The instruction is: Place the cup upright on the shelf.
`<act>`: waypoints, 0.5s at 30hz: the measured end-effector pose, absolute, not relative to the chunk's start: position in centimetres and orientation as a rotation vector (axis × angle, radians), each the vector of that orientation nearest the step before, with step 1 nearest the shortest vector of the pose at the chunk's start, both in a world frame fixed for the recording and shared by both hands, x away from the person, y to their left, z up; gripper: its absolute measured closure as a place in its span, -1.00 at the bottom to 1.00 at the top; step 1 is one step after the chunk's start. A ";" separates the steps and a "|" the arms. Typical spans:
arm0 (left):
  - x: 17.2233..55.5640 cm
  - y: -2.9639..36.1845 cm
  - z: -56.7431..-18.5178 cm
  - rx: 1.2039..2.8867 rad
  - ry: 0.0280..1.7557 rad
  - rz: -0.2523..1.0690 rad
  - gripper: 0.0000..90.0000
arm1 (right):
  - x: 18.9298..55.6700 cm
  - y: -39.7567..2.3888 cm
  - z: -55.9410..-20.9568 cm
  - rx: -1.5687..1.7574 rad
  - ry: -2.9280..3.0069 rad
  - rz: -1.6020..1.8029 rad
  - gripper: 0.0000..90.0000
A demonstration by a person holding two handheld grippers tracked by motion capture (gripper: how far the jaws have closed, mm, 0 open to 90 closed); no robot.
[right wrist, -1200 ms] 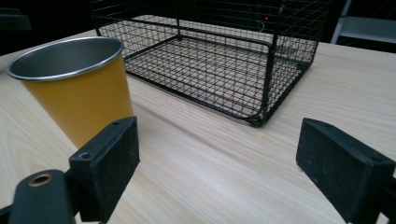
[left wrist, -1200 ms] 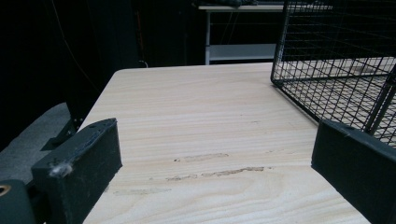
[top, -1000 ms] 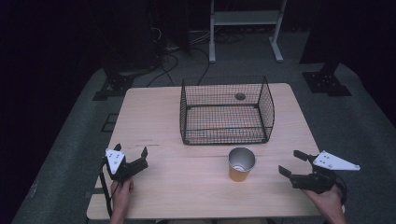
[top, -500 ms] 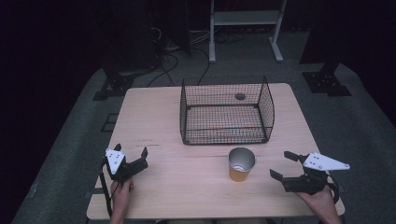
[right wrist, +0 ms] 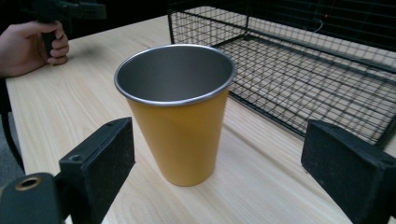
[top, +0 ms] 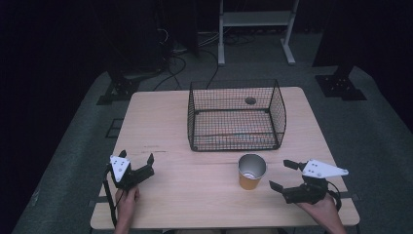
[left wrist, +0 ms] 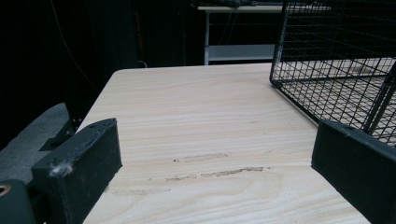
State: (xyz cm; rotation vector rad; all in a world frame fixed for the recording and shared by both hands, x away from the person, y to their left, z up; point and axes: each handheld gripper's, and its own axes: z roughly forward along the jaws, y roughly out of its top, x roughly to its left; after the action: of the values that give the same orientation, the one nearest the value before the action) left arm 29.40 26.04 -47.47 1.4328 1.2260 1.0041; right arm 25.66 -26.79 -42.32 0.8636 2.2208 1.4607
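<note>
Right gripper [top: 285,174] stands wide open and empty beside the upright yellow metal cup [top: 252,171] near the wire basket [top: 235,116], left gripper [top: 139,164] likewise open and empty; an off-centre closure could tip the cup.

A yellow cup [right wrist: 180,116] with a bare steel inside is being seen standing upright and empty on the tabletop [top: 195,190].
</note>
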 end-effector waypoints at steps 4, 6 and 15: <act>29.4 26.0 -47.5 1.433 1.224 1.004 -0.98 | 25.8 -26.0 -42.5 0.847 2.249 1.453 -0.83; 29.4 26.0 -47.5 1.433 1.225 1.004 -0.98 | 25.9 -25.6 -42.5 0.843 2.257 1.463 -0.83; 29.4 26.1 -47.5 1.434 1.225 1.004 -0.98 | 26.3 -24.0 -42.9 0.819 2.312 1.443 -0.94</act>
State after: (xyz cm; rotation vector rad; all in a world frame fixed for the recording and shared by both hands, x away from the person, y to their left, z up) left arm 29.39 26.06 -47.47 1.4338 1.2249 1.0041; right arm 26.29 -24.04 -42.90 0.8189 2.3124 1.4431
